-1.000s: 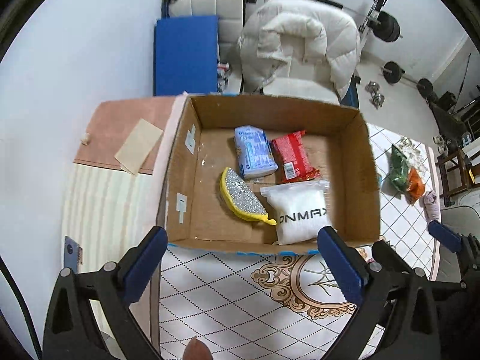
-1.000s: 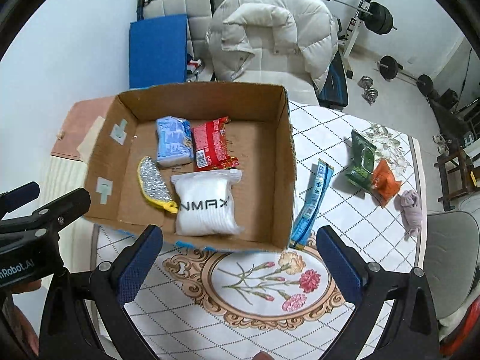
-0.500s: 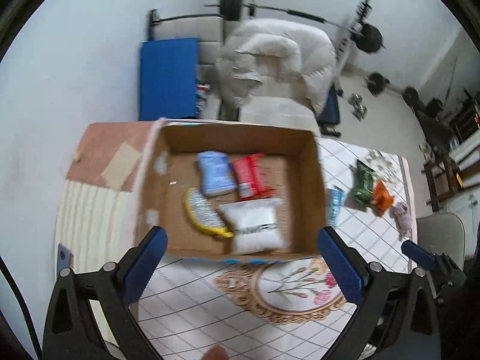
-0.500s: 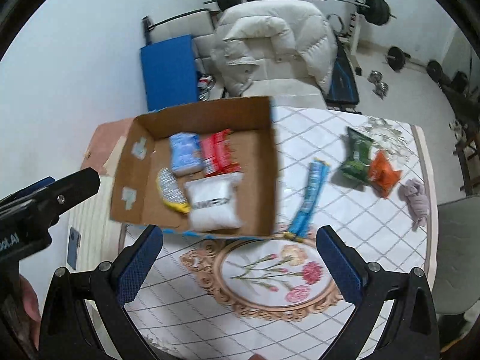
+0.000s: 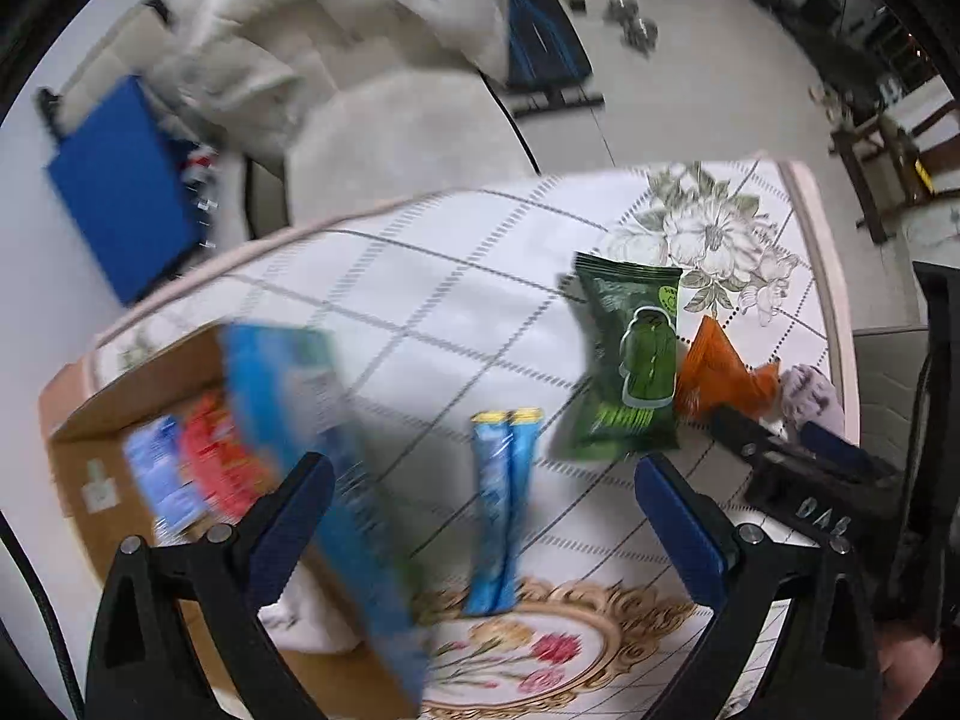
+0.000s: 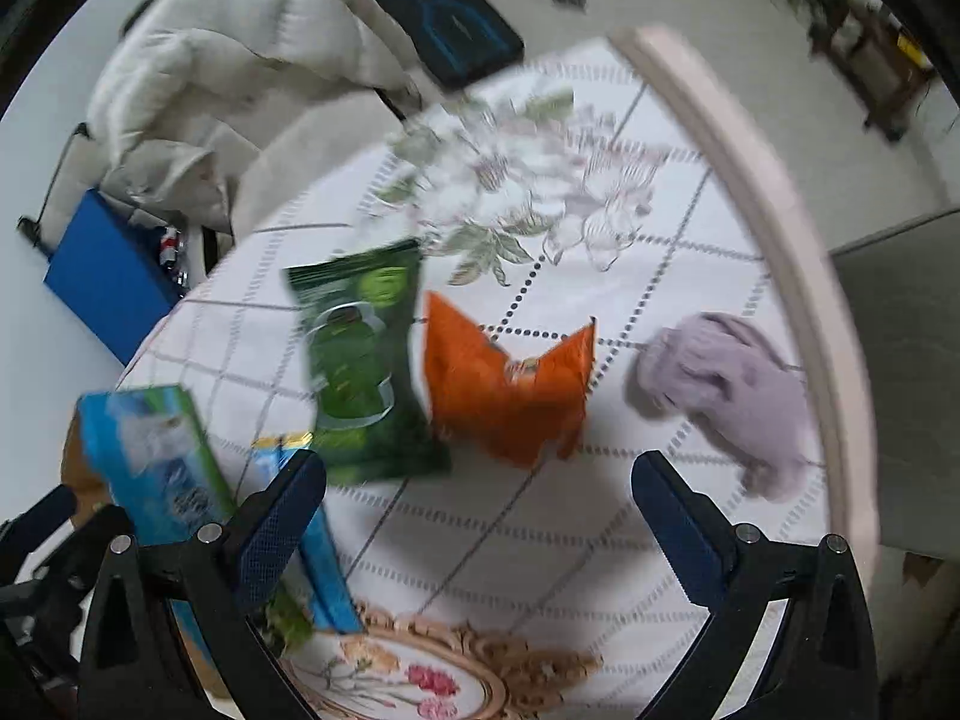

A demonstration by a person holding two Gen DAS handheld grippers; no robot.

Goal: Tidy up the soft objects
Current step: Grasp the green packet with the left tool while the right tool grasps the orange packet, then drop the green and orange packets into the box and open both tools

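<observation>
On the patterned tablecloth lie a green snack packet (image 5: pixel 630 360) (image 6: pixel 360 360), an orange packet (image 5: pixel 720 378) (image 6: pixel 510 390), a lilac soft toy (image 5: pixel 810 396) (image 6: pixel 738 396) and a blue strip packet (image 5: pixel 501 510) (image 6: pixel 318 558). The cardboard box (image 5: pixel 102 420) at the left holds a light-blue packet (image 5: pixel 156 480), a red packet (image 5: pixel 222 468) and a white bag (image 5: pixel 306 618); its blue printed wall (image 5: pixel 336 480) (image 6: pixel 150 462) is blurred. My left gripper (image 5: pixel 480 516) is open above the blue strip. My right gripper (image 6: pixel 480 510) is open, just short of the orange packet.
A white padded jacket (image 5: pixel 312 18) lies over a chair beyond the table. A blue panel (image 5: pixel 120 192) leans at the back left. The table's pink edge (image 6: pixel 780 192) curves along the right. Dumbbells (image 5: pixel 636 24) lie on the floor.
Both grippers have swung right and moved in lower: the box has slid to the left edge of both views, and the green, orange and lilac items now look much larger.
</observation>
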